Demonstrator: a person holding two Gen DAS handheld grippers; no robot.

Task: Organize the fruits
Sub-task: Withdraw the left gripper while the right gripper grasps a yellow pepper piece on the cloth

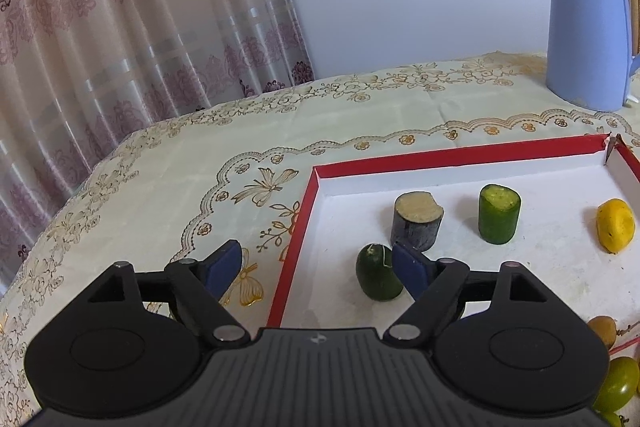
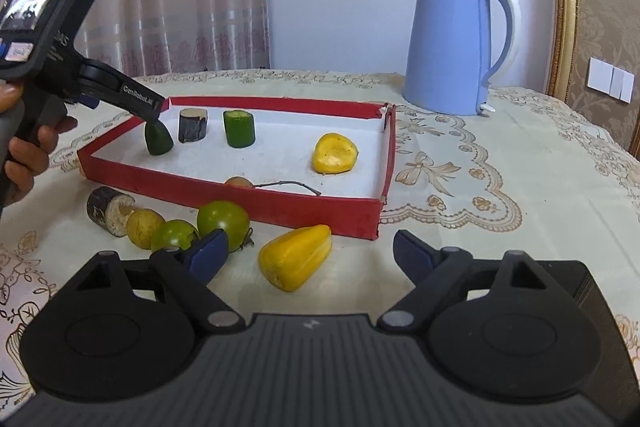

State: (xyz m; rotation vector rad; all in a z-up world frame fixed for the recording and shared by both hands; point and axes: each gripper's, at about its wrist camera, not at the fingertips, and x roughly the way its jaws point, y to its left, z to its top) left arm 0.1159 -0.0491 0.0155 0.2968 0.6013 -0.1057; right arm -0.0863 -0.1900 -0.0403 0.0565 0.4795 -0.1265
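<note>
A red-walled white tray (image 1: 344,165) (image 2: 280,205) holds a dark green cucumber end (image 1: 378,273) (image 2: 159,139), a dark-skinned cut piece (image 1: 417,221) (image 2: 193,125), a green cucumber chunk (image 1: 499,213) (image 2: 239,128) and a yellow fruit (image 1: 615,225) (image 2: 335,153). My left gripper (image 1: 320,269) is open at the tray's left wall, its right finger touching the cucumber end. My right gripper (image 2: 310,255) is open above a yellow fruit (image 2: 295,257) on the cloth. Two green tomatoes (image 2: 223,221), a tan round fruit (image 2: 144,227) and a dark cut piece (image 2: 108,211) lie in front of the tray.
A blue electric kettle (image 1: 588,31) (image 2: 452,43) stands behind the tray on the embroidered tablecloth (image 1: 200,163). A small brown fruit with a twig (image 2: 240,182) lies at the tray's front wall. Curtains hang behind the table's far left edge.
</note>
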